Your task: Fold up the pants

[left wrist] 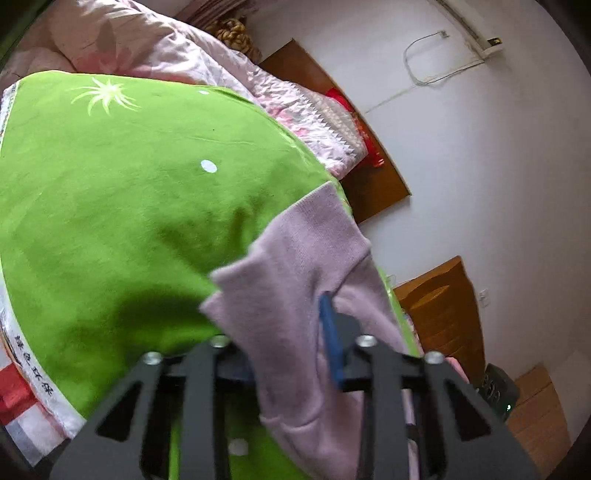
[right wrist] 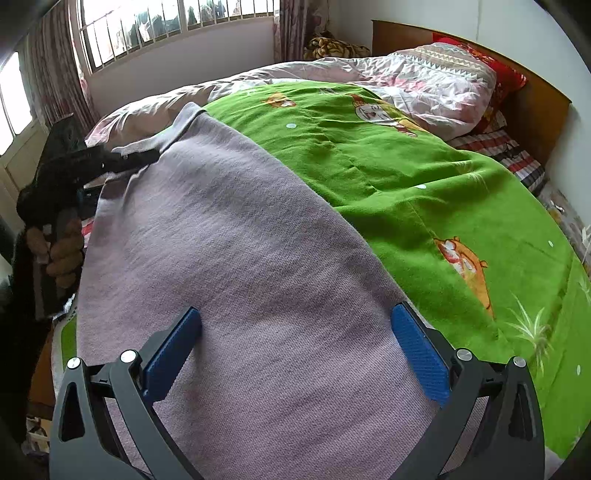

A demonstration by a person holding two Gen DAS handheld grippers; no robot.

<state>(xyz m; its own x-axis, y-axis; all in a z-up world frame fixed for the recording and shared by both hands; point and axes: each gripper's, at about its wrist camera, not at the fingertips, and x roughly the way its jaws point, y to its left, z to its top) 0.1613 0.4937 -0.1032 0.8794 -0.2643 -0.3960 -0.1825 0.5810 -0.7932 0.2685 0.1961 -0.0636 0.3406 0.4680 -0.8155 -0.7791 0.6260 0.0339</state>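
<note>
The lilac knit pants lie stretched across the green blanket on the bed. My right gripper is open just above the near part of the pants, its blue pads wide apart. My left gripper shows at the far left of the right wrist view, shut on the pants' far edge. In the left wrist view the left gripper is shut on a lifted fold of the pants; one blue pad shows, the other is hidden by cloth.
A pink quilt and red pillow lie at the wooden headboard. A barred window and curtains are behind the bed. A wooden cabinet and cardboard boxes stand by the white wall.
</note>
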